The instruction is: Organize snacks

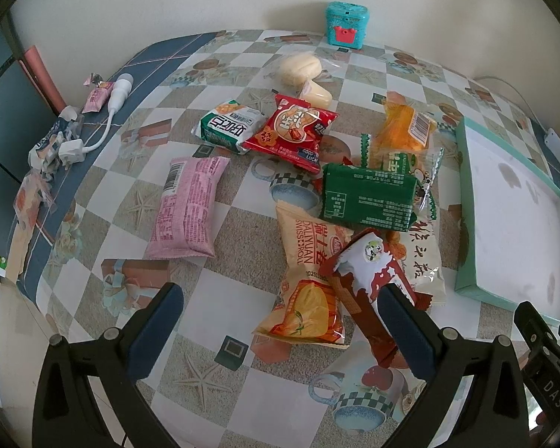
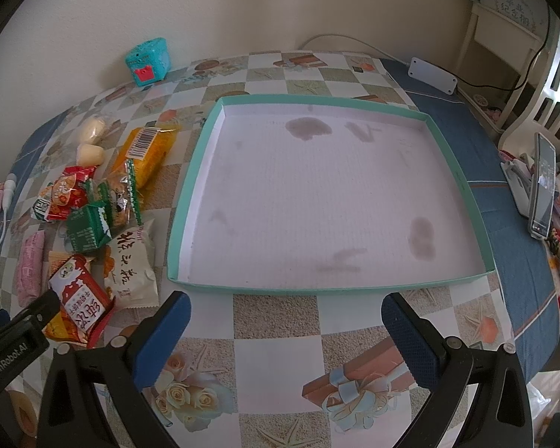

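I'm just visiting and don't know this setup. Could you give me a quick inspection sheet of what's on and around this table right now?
Surface: table under a checkered printed cloth with blue borders.
Job's things: snack packs piled left of the tray, among them a pink pack, a green pack and a red pack; the tray holds no snacks, only stains.
Clutter: teal box at the wall; torn wrappers on the left edge; phone on a stand.
Grippers: left tool and right tool both open, holding nothing.
Cables: white charger cable; dark cable by the white chair.
Surroundings: cream wall.
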Demonstrator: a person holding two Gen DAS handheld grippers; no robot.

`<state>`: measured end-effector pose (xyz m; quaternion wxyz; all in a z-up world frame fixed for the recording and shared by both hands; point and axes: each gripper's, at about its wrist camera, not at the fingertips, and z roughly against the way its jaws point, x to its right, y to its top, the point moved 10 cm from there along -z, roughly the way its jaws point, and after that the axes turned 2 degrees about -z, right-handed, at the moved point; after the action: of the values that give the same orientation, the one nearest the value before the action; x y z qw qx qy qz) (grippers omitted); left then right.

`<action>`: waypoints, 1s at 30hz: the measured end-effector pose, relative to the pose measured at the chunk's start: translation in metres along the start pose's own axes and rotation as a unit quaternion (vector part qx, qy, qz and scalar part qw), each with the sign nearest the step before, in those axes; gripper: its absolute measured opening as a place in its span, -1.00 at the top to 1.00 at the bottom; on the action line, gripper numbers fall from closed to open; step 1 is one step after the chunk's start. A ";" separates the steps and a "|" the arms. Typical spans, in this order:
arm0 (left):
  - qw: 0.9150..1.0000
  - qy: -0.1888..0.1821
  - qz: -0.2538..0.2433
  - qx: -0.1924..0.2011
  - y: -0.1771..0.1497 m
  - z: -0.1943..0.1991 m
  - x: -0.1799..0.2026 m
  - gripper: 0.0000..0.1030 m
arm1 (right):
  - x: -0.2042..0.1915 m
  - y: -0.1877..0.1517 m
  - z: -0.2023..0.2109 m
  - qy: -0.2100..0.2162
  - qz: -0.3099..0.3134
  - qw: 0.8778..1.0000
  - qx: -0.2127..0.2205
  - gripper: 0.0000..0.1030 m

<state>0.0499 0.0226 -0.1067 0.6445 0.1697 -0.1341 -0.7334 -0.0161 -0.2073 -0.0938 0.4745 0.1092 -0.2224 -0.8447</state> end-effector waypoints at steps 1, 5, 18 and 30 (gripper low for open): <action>1.000 -0.001 0.002 0.000 0.000 0.000 -0.001 -1.00 | 0.000 0.000 0.000 0.000 0.000 1.000 0.001 -1.00; 0.999 0.002 0.045 0.006 0.005 0.001 -0.020 -1.00 | -0.010 0.005 0.007 0.022 0.001 1.000 0.015 -1.00; 0.984 -0.023 0.176 -0.009 -0.001 -0.016 -0.081 -1.00 | -0.115 0.000 0.007 0.113 0.106 0.988 -0.005 -1.00; 0.980 -0.067 0.186 -0.036 -0.008 -0.030 -0.075 -1.00 | -0.157 -0.015 -0.017 0.144 0.150 0.977 -0.054 -0.75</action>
<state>0.0640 0.0989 -0.1315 0.7650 0.0691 -0.1796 -0.6146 0.0620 -0.0713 -0.1200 0.6282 0.1691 -0.1194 -0.7500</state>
